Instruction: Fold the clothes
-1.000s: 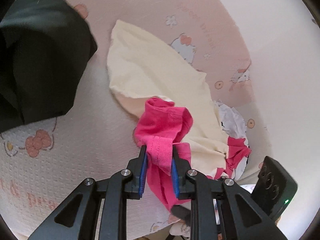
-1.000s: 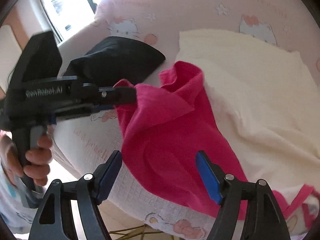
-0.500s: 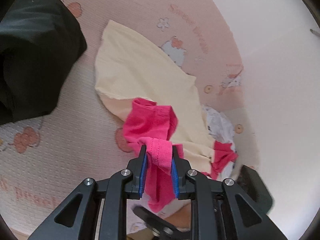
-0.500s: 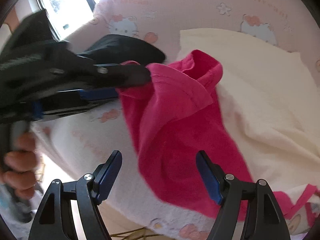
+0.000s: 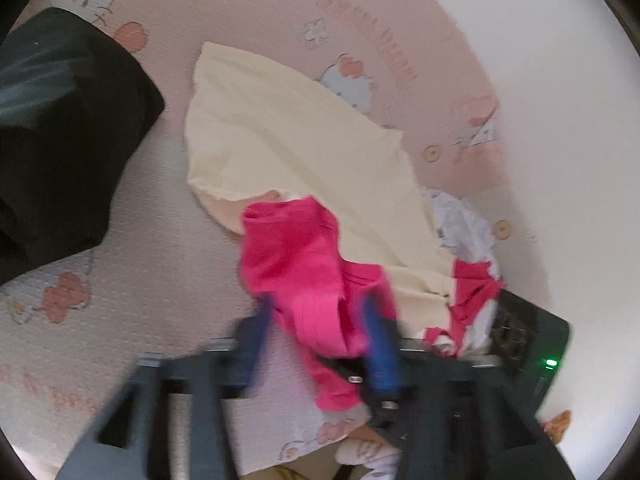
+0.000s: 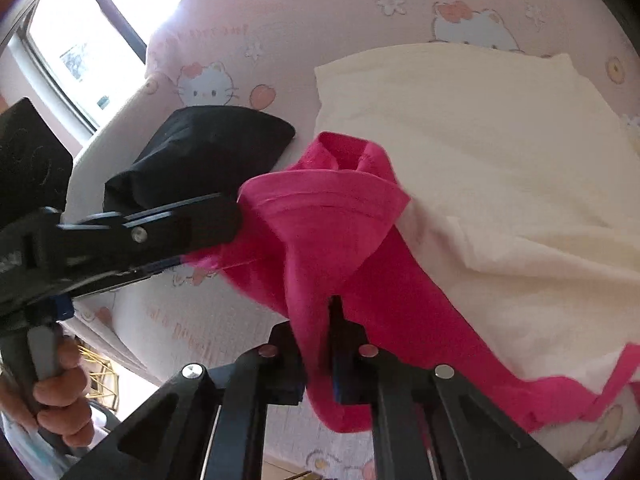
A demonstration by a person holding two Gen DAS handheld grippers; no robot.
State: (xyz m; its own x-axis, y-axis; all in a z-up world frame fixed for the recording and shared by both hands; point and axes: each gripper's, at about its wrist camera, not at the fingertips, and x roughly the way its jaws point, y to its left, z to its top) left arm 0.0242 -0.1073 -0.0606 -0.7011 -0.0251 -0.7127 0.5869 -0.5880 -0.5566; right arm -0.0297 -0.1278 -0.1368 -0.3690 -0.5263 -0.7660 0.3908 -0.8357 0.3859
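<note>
A hot-pink garment (image 5: 304, 264) lies bunched on the pink Hello Kitty bed cover, partly over a cream garment (image 5: 296, 148). My left gripper (image 5: 320, 320) is blurred with motion; its blue pads stand apart around the pink fabric. In the right wrist view the pink garment (image 6: 320, 224) hangs between both grippers. My right gripper (image 6: 318, 332) is shut on a fold of it. The left gripper (image 6: 224, 220) comes in from the left, its tips at the pink edge.
A black garment (image 5: 60, 140) lies at the left of the bed, also in the right wrist view (image 6: 200, 152). A white printed garment (image 5: 464, 224) lies at the right. A window (image 6: 92, 40) is behind. The bed's front edge is close below.
My right gripper has closed on the pink garment. My left gripper's jaws have opened from their tight pinch on it.
</note>
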